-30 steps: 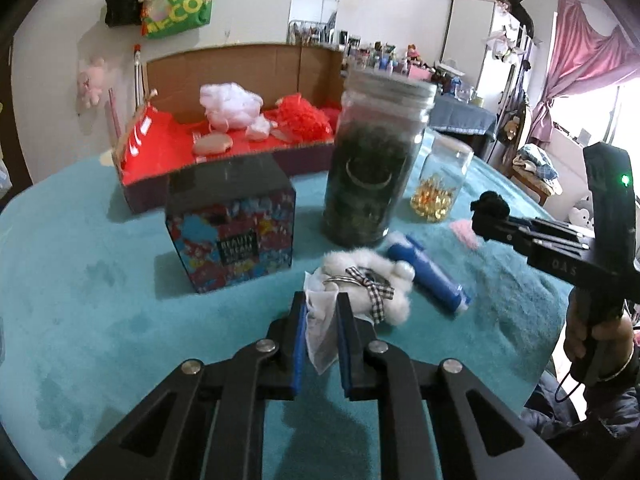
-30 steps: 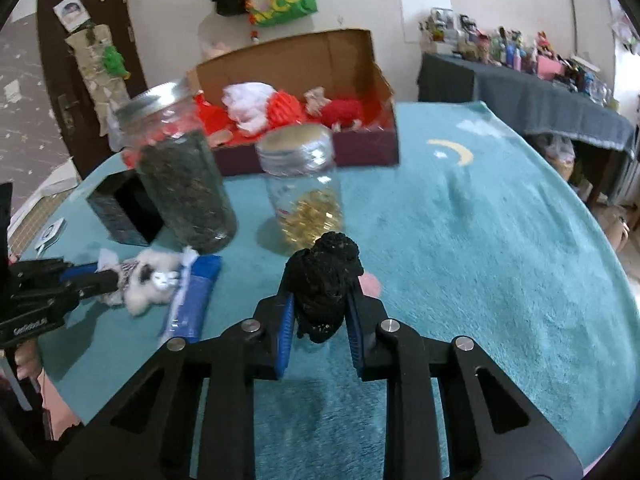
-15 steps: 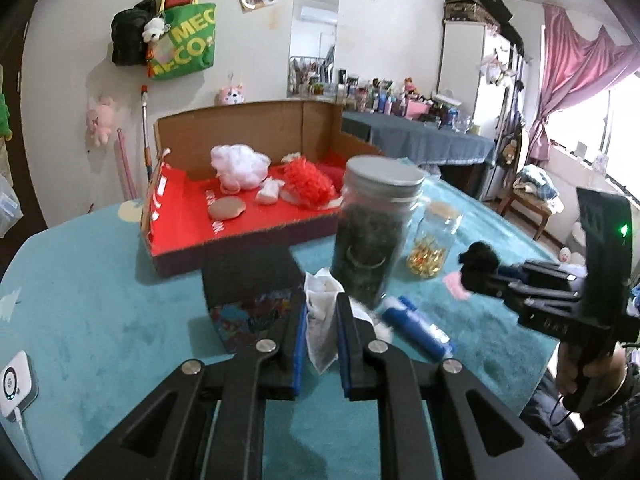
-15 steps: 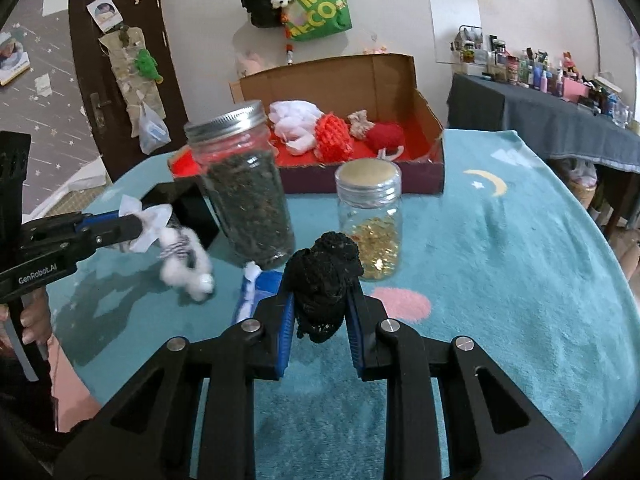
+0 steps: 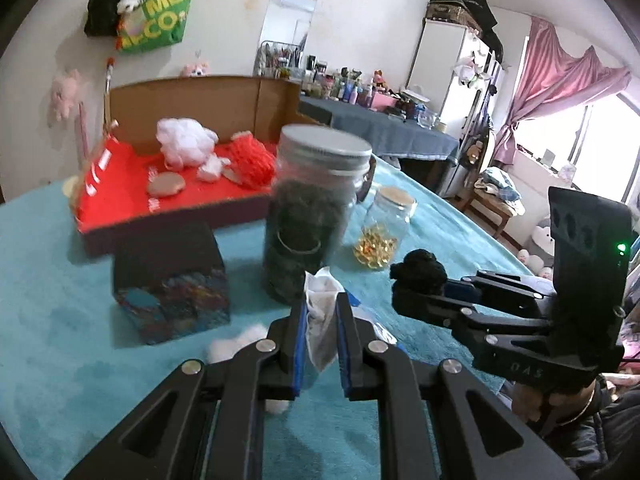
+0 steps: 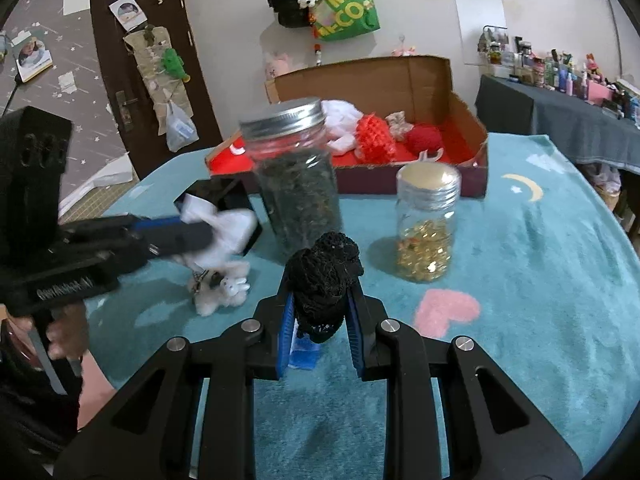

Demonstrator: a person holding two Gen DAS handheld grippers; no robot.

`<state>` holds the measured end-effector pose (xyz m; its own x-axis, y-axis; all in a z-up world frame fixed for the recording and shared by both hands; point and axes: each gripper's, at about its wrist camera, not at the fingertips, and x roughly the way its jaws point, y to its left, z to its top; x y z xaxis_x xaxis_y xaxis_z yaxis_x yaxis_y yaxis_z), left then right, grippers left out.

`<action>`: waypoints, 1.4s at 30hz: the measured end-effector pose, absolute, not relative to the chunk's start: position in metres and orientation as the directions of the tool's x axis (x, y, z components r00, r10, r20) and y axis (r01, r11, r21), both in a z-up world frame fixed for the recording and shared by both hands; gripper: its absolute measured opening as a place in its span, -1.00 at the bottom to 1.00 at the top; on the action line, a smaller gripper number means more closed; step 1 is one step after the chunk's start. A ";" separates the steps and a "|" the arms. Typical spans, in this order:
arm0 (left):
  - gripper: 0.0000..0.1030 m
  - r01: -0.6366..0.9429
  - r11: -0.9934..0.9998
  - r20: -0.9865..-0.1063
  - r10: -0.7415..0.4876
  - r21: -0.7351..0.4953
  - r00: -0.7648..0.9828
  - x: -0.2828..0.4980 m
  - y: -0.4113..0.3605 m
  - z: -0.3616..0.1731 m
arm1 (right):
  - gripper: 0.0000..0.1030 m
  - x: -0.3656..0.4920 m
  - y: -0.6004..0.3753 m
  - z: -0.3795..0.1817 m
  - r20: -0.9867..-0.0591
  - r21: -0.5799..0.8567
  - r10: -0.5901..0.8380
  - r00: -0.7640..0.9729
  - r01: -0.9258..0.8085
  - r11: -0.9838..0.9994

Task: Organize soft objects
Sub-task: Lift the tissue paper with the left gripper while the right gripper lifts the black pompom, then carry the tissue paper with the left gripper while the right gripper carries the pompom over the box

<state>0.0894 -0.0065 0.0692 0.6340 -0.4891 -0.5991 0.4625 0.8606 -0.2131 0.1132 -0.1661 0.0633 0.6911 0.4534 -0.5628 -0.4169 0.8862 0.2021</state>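
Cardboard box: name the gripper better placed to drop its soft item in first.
Probably right gripper: its black pom faces the cardboard box between the jars; left gripper has the big jar ahead.

Black pompom (image 6: pixel 324 280), white plush toy (image 6: pixel 224 292), teal tablecloth (image 6: pixel 540 280).

Left gripper (image 5: pixel 322 334) pinching white tag (image 5: pixel 320 320), right gripper (image 5: pixel 420 280) clamping black pom (image 5: pixel 418 270)
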 end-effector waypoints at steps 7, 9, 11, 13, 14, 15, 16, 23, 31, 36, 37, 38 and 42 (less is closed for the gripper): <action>-0.73 0.463 0.856 -0.604 -0.500 -0.232 0.621 0.092 -0.006 0.065 | -0.58 0.115 -0.164 0.059 -0.574 0.202 0.462 0.677 -0.429 0.880; -0.73 0.461 0.857 -0.603 -0.497 -0.230 0.623 0.091 -0.006 0.065 | -0.58 0.116 -0.163 0.058 -0.578 0.199 0.459 0.675 -0.428 0.881; -0.73 0.462 0.857 -0.604 -0.497 -0.229 0.623 0.092 -0.006 0.065 | -0.58 0.116 -0.162 0.057 -0.582 0.194 0.454 0.674 -0.427 0.883; -0.73 0.461 0.858 -0.605 -0.495 -0.227 0.624 0.092 -0.006 0.065 | -0.58 0.116 -0.162 0.056 -0.584 0.196 0.456 0.671 -0.428 0.882; -0.73 0.460 0.858 -0.604 -0.494 -0.226 0.625 0.091 -0.006 0.065 | -0.58 0.116 -0.162 0.056 -0.586 0.196 0.457 0.669 -0.430 0.881; -0.73 0.459 0.859 -0.605 -0.494 -0.226 0.625 0.091 -0.005 0.064 | -0.58 0.116 -0.161 0.056 -0.587 0.192 0.455 0.669 -0.430 0.882; -0.73 0.457 0.860 -0.605 -0.492 -0.228 0.625 0.092 -0.003 0.064 | -0.58 0.116 -0.161 0.056 -0.588 0.190 0.453 0.670 -0.430 0.882; -0.73 0.428 0.872 -0.610 -0.477 -0.238 0.633 0.091 0.012 0.062 | -0.58 0.118 -0.169 0.054 -0.598 0.190 0.438 0.671 -0.412 0.891; -0.73 0.357 0.899 -0.632 -0.434 -0.254 0.642 0.089 0.044 0.060 | -0.57 0.125 -0.194 0.051 -0.617 0.230 0.423 0.663 -0.363 0.903; -0.73 0.303 0.922 -0.649 -0.385 -0.240 0.656 0.086 0.068 0.058 | -0.57 0.129 -0.209 0.048 -0.635 0.228 0.394 0.664 -0.326 0.917; -0.73 0.289 0.928 -0.655 -0.372 -0.237 0.658 0.086 0.074 0.058 | -0.58 0.130 -0.212 0.047 -0.639 0.226 0.388 0.664 -0.319 0.920; -0.73 0.278 0.932 -0.660 -0.362 -0.233 0.659 0.086 0.079 0.057 | -0.57 0.131 -0.215 0.047 -0.642 0.229 0.384 0.664 -0.312 0.922; -0.73 0.235 0.947 -0.676 -0.322 -0.219 0.663 0.087 0.097 0.055 | -0.57 0.138 -0.229 0.046 -0.651 0.248 0.376 0.659 -0.284 0.926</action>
<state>0.0869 0.0974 0.0546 0.6630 -0.3215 -0.6761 0.2353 0.9468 -0.2195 0.1382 -0.2290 0.0465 0.6592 0.3761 -0.6511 -0.2840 0.9263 0.2476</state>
